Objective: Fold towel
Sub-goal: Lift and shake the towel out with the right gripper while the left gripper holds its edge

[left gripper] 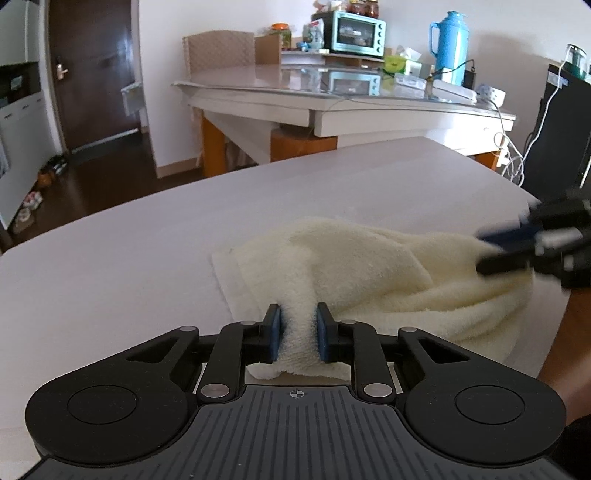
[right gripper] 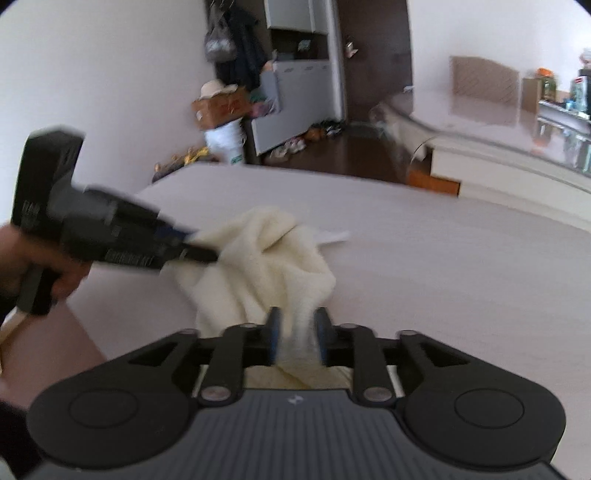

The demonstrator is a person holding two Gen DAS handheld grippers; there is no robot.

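A cream terry towel (left gripper: 369, 266) lies bunched on the pale table (left gripper: 110, 266), partly lifted between both grippers. My left gripper (left gripper: 298, 332) is shut on one towel corner near the table's front edge. My right gripper (left gripper: 495, 251) comes in from the right, blurred, and is shut on the towel's other end. In the right wrist view the right gripper (right gripper: 295, 334) pinches the towel (right gripper: 266, 266) between its blue pads, and the left gripper (right gripper: 195, 245) holds the far end at the left.
A flat white towel edge (left gripper: 225, 273) lies on the table at the left. Behind stands a dining table (left gripper: 332, 107) with a mint toaster oven (left gripper: 356, 33) and a blue thermos (left gripper: 448, 46). A dark cabinet (left gripper: 557, 129) is at the right.
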